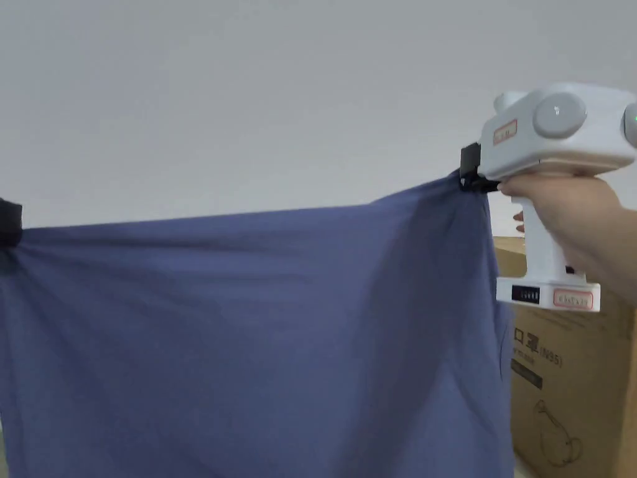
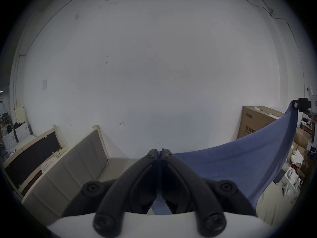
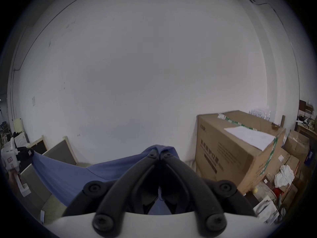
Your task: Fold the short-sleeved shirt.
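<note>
There is 1 blue fabric shirt [image 1: 261,336]. There are 2 white handheld grippers with black jaws, a left gripper [image 2: 159,153] and a right gripper [image 3: 159,154]. 1 large brown cardboard box [image 3: 228,149] stands out among several smaller ones, too cluttered to count.

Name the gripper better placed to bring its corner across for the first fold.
Right, marginally. The right gripper holds its corner of the blue shirt higher than the left gripper. Both are clamped on the taut top edge, so either could.

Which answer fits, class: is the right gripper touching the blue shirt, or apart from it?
Touching. The right gripper view shows the right gripper with both jaws closed on the blue shirt, cloth pinched between them.
</note>
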The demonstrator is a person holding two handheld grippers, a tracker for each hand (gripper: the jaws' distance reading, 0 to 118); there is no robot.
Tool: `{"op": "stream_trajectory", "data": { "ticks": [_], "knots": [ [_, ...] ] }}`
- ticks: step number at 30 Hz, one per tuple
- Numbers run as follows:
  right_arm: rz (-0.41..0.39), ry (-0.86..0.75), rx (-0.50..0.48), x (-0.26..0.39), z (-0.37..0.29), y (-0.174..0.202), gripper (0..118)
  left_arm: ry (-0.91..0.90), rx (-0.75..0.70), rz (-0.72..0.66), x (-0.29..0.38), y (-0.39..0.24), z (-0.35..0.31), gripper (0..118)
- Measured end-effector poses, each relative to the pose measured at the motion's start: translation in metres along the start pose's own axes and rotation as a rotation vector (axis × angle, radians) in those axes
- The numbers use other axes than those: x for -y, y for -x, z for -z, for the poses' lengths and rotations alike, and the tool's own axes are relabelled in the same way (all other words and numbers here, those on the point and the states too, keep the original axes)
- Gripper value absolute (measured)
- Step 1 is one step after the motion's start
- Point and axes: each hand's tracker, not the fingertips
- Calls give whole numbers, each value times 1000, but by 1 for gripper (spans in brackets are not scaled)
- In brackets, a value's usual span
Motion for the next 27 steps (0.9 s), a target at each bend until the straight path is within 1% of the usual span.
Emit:
{"op": "stream_trajectory", "data": {
  "ticks": [4, 8, 11, 13, 15, 16, 17, 19, 20, 22, 23, 24, 25, 26, 27],
  "knots": [
    [-35, -34, 27, -6, 18, 9, 0, -39, -19, 3, -4, -7, 22, 3],
    [-48, -14, 40, 29, 43, 7, 0, -7, -23, 2, 20, -19, 49, 3],
    [-36, 92, 74, 98, 68, -1, 0, 103, -19, 25, 75, -35, 74, 3],
    [11, 193, 90, 162, 85, -9, 0, 172, -7, 32, 133, -48, 88, 3],
    [61, 319, 115, 241, 96, -15, 0, 283, 34, -20, 200, -60, 95, 3],
    [86, 386, 85, 278, 96, -19, 0, 344, 54, -55, 231, -63, 96, 3],
    [114, 444, 75, 319, 100, -27, 0, 396, 72, -88, 267, -67, 91, 3],
    [139, 540, 78, 394, 80, -36, 0, 493, 90, -121, 334, -76, 73, 3],
    [146, 603, 68, 430, 66, -43, 0, 518, 94, -87, 365, -71, 67, 3],
    [154, 718, 69, 487, 27, -55, 0, 579, 89, -38, 420, -72, 35, 3],
    [142, 743, 44, 509, 4, -65, 0, 608, 124, -71, 450, -76, 20, 3],
    [141, 760, 54, 524, -24, -71, 0, 632, 158, -104, 455, -63, -6, 3],
    [194, 777, 22, 533, -49, -81, 0, 640, 158, -124, 467, -60, -26, 3],
    [224, 774, 6, 538, -76, -90, 0, 634, 155, -146, 473, -56, -47, 3],
    [234, 773, 15, 539, -103, -99, 0, 633, 166, -155, 477, -50, -68, 3]
  ]
}}
